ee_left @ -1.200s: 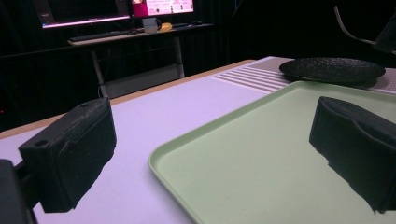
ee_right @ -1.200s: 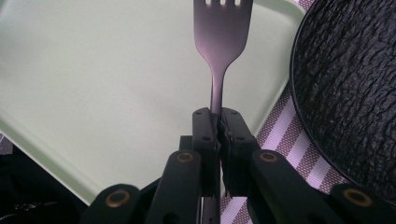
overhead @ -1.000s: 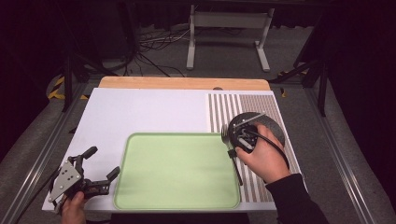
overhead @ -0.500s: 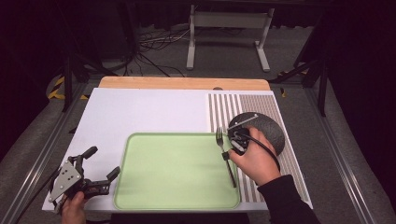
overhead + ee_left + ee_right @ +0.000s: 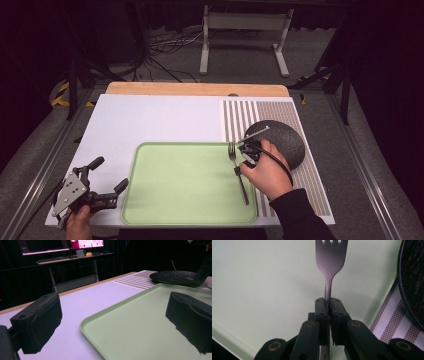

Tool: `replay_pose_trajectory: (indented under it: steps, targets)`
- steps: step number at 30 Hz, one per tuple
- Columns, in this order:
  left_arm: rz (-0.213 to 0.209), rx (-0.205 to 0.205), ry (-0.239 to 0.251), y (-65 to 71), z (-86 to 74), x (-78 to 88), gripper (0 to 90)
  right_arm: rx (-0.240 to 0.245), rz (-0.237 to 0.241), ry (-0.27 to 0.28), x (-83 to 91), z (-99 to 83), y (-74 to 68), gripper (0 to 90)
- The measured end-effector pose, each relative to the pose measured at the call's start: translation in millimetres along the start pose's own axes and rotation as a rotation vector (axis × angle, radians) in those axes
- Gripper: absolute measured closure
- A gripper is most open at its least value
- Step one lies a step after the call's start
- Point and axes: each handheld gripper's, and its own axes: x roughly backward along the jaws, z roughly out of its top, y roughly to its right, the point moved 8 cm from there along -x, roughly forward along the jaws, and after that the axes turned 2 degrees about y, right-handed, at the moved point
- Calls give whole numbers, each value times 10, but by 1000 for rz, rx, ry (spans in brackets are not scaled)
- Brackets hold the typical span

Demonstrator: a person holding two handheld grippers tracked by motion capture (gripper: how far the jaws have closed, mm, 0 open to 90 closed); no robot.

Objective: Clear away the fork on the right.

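**Fork held over the tray's right side**

Nearest me, my left claw (image 5: 100,192) sits off the tray's (image 5: 175,210) left edge, low over the white table (image 5: 150,120). Its jaws stand wide apart, nothing between them; in the left gripper view the tray rim runs through the gap. I judge it is parked there to stay clear of the other hand's work.

My right claw (image 5: 329,315) is clamped on the fork (image 5: 331,262), jaws pressed together on the neck just below the tines. Gripping there keeps the head steady and leaves the handle trailing back toward me along the tray's right side. Whether the fork touches the tray or rides just above it, I cannot tell. Tines point away from me.

Beyond the tray's right rim: striped mat (image 5: 240,117), then a dark round plate (image 5: 287,137) resting on it, just beside my right hand (image 5: 267,172).
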Motion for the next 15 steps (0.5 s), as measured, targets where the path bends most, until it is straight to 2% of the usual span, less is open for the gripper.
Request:
replay_pose_trajectory:
  steps: [15]
  targets:
    - [-1,-1,-2,3,-1,-2,12,-30,4,-17,-160,-35,81,848]
